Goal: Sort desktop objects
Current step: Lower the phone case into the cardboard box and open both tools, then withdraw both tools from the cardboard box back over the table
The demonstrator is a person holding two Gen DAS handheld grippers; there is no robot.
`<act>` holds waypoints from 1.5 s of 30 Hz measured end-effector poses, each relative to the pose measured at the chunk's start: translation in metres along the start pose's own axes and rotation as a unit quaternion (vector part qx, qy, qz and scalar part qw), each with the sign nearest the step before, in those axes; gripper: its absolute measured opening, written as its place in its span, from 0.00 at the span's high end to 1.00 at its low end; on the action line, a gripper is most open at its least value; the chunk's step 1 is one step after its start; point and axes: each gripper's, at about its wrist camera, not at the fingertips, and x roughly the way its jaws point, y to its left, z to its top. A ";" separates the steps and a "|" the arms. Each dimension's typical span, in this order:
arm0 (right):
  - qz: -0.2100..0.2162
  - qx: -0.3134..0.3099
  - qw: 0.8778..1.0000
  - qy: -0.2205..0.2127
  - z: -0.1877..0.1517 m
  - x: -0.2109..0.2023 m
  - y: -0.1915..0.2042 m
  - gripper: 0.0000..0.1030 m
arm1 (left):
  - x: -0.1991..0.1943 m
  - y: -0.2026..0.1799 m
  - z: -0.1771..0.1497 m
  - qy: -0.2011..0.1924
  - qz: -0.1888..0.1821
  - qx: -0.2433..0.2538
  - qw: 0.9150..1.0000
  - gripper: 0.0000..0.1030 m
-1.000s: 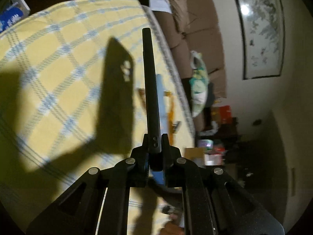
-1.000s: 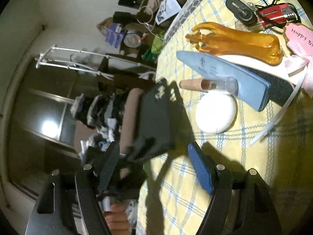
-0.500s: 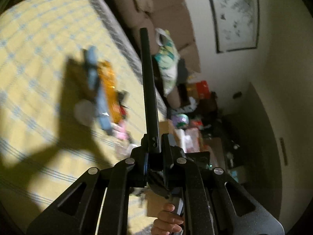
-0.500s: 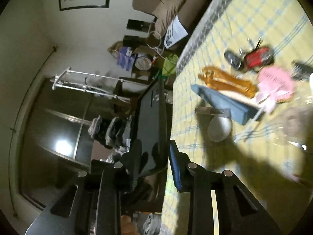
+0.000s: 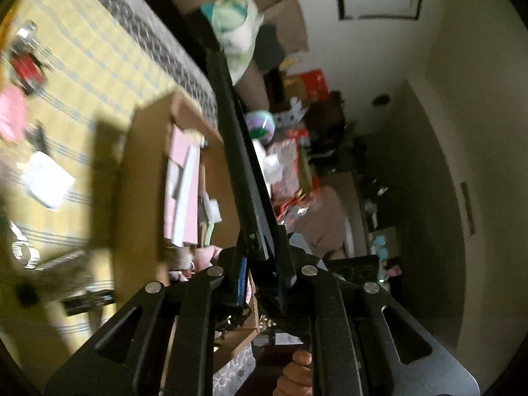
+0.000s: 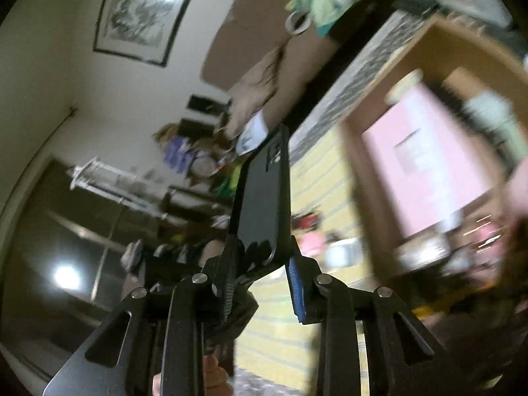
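Observation:
A black phone (image 5: 236,151) is clamped edge-on in my left gripper (image 5: 260,257), held in the air above the table. In the right wrist view the same phone (image 6: 264,198) shows its back with the camera cluster, and my right gripper (image 6: 260,264) is closed across its lower end. A cardboard box (image 5: 145,171) lies below and left of the phone, with a pink item (image 5: 181,191) inside; it also shows in the right wrist view (image 6: 363,178).
The yellow checked tablecloth (image 5: 99,76) carries small clutter: a red item (image 5: 26,69), a pink card (image 5: 11,115), a white pad (image 5: 46,178), a metal ring (image 5: 23,252). A brown sofa (image 6: 250,33) and a cluttered floor lie beyond the table edge.
Both grippers have swung with the phone away from the scattered objects to over the cardboard box. My right gripper, open a second ago, has closed on the phone.

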 end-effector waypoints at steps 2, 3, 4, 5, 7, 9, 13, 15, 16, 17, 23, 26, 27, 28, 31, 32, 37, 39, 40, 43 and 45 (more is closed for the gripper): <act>-0.018 0.011 1.000 -0.007 0.012 -0.013 -0.021 0.72 | 0.028 -0.004 -0.004 0.012 0.022 0.006 1.000 0.88; -0.023 0.016 1.000 -0.008 0.017 -0.018 -0.029 0.71 | 0.037 -0.004 -0.006 0.016 0.031 0.009 0.999 0.88; -0.032 0.020 0.999 -0.008 0.021 -0.020 -0.038 0.72 | 0.048 -0.005 -0.009 0.019 0.042 0.011 0.999 0.88; -0.041 0.021 0.999 -0.007 0.025 -0.021 -0.046 0.71 | 0.058 -0.002 -0.008 0.023 0.053 0.012 0.998 0.88; -0.056 0.025 0.998 -0.002 0.032 -0.022 -0.059 0.72 | 0.070 0.003 -0.011 0.029 0.073 0.011 0.997 0.87; -0.070 0.029 0.997 0.007 0.037 -0.019 -0.073 0.72 | 0.076 0.006 -0.009 0.028 0.103 0.018 0.994 0.84; -0.092 0.039 0.995 0.019 0.042 -0.009 -0.091 0.71 | 0.077 0.006 -0.009 0.034 0.147 0.024 0.988 0.25; -0.101 0.038 0.994 0.024 0.043 -0.006 -0.095 0.71 | 0.066 0.000 -0.009 0.025 0.129 0.015 0.991 0.01; -0.107 0.038 0.993 0.026 0.043 -0.005 -0.097 0.71 | 0.059 -0.004 -0.008 0.017 0.124 0.014 0.992 0.00; -0.114 0.035 0.992 0.029 0.042 -0.004 -0.097 0.71 | 0.050 -0.010 -0.008 0.010 0.124 0.019 0.992 0.00; -0.162 0.009 0.986 0.044 0.032 0.001 -0.087 0.71 | 0.007 -0.029 -0.006 -0.009 0.136 0.040 0.990 0.00; -0.162 0.003 0.986 0.034 0.029 -0.010 -0.072 0.64 | -0.007 -0.036 -0.008 -0.014 0.148 0.044 0.988 0.00; -0.167 -0.002 0.986 0.031 0.028 -0.015 -0.066 0.57 | -0.010 -0.038 -0.008 -0.015 0.151 0.044 0.987 0.00; -0.170 -0.007 0.985 0.028 0.027 -0.019 -0.060 0.52 | -0.015 -0.039 -0.010 -0.015 0.153 0.044 0.987 0.00; -0.184 -0.033 0.982 0.022 0.020 -0.034 -0.037 0.36 | -0.029 -0.044 -0.022 -0.016 0.164 0.051 0.985 0.00; -0.189 -0.040 0.981 0.023 0.018 -0.036 -0.031 0.32 | -0.037 -0.048 -0.029 -0.017 0.170 0.057 0.984 0.00; -0.217 -0.078 0.973 0.027 -0.004 -0.046 0.008 0.00 | -0.065 -0.061 -0.053 -0.018 0.196 0.083 0.977 0.00; -0.222 -0.086 0.970 0.041 -0.015 -0.047 0.021 0.00 | -0.079 -0.068 -0.063 -0.023 0.209 0.097 0.973 0.00; -0.225 -0.092 0.969 0.048 -0.022 -0.047 0.027 0.00 | -0.088 -0.073 -0.069 -0.027 0.218 0.106 0.970 0.00; -0.250 -0.121 0.959 0.058 -0.043 -0.048 0.048 0.00 | -0.107 -0.085 -0.082 -0.032 0.242 0.128 0.961 0.00; -0.264 -0.147 0.951 0.059 -0.058 -0.049 0.063 0.00 | -0.124 -0.095 -0.093 -0.037 0.258 0.145 0.955 0.00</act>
